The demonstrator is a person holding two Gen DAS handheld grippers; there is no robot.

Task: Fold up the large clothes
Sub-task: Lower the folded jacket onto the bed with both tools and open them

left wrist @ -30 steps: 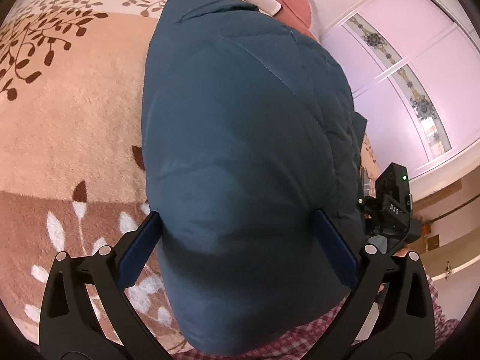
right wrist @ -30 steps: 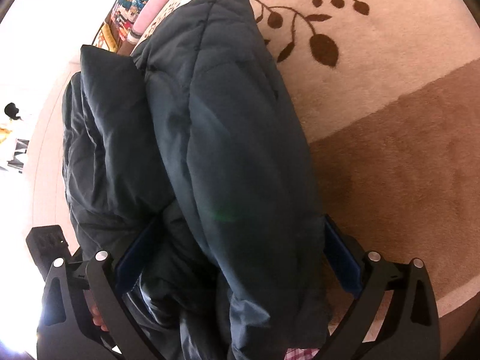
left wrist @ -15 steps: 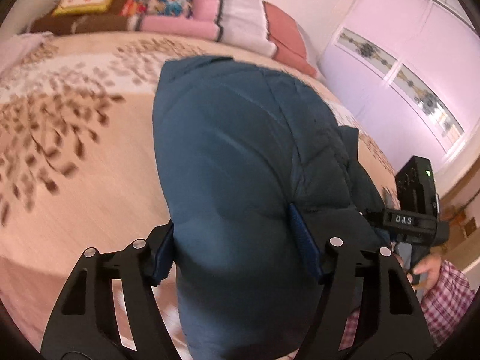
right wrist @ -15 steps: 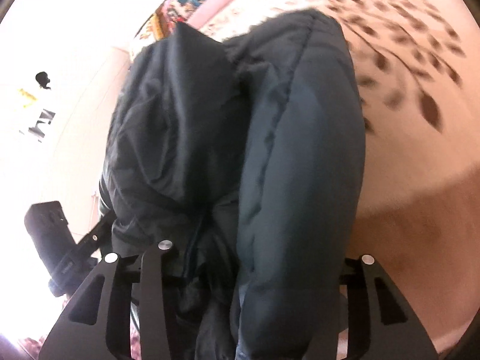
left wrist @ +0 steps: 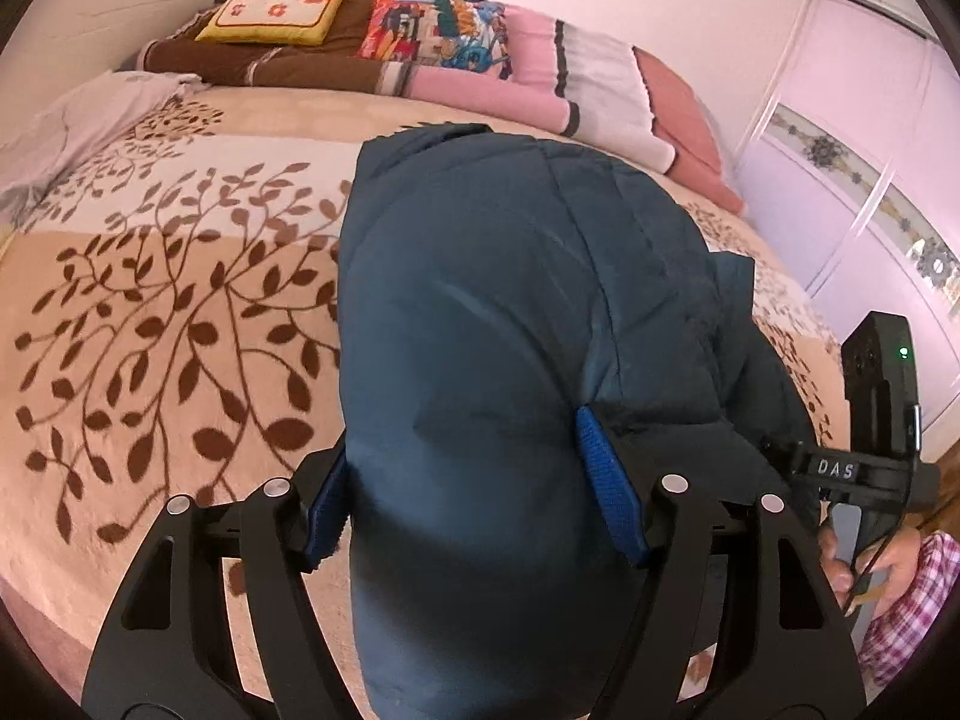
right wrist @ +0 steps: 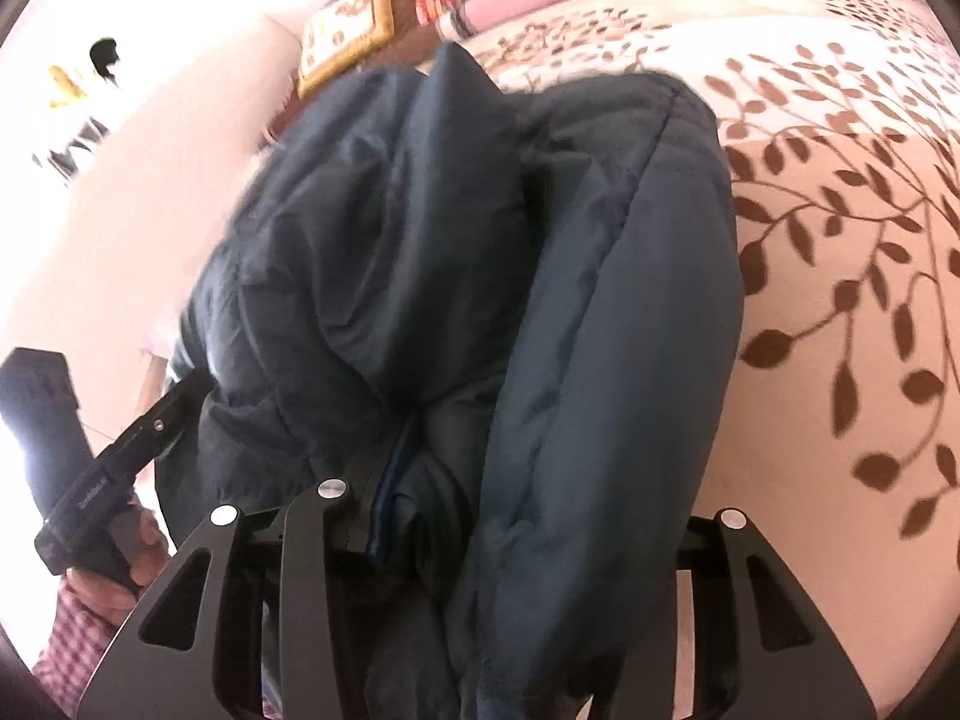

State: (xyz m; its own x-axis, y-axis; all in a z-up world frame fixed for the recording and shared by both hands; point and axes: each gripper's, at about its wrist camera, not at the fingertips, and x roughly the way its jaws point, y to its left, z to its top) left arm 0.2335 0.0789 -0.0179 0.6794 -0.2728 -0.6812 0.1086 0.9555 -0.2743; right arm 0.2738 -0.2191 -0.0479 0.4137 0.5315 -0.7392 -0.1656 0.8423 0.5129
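Note:
A dark teal puffer jacket [left wrist: 504,324] lies bunched lengthwise on the bed, its near end raised off the blanket. My left gripper [left wrist: 474,486] is shut on the near end of the jacket, with the blue pads [left wrist: 606,480] pressed into the padding. In the right wrist view the same jacket [right wrist: 600,312] fills the middle in thick folds. My right gripper [right wrist: 528,516] is shut on its other near edge; the right finger is hidden under the cloth. The right gripper's body also shows in the left wrist view [left wrist: 876,420].
The bed carries a beige blanket [left wrist: 168,312] with brown leaf print. Pillows and folded bedding [left wrist: 456,54] line the head of the bed. A pale cloth [left wrist: 72,126] lies at the far left. Lilac wardrobe doors [left wrist: 864,168] stand to the right.
Both grippers have closed from wide open onto the jacket's near end and lifted it. The views have tilted up, so the pillows and wall now show.

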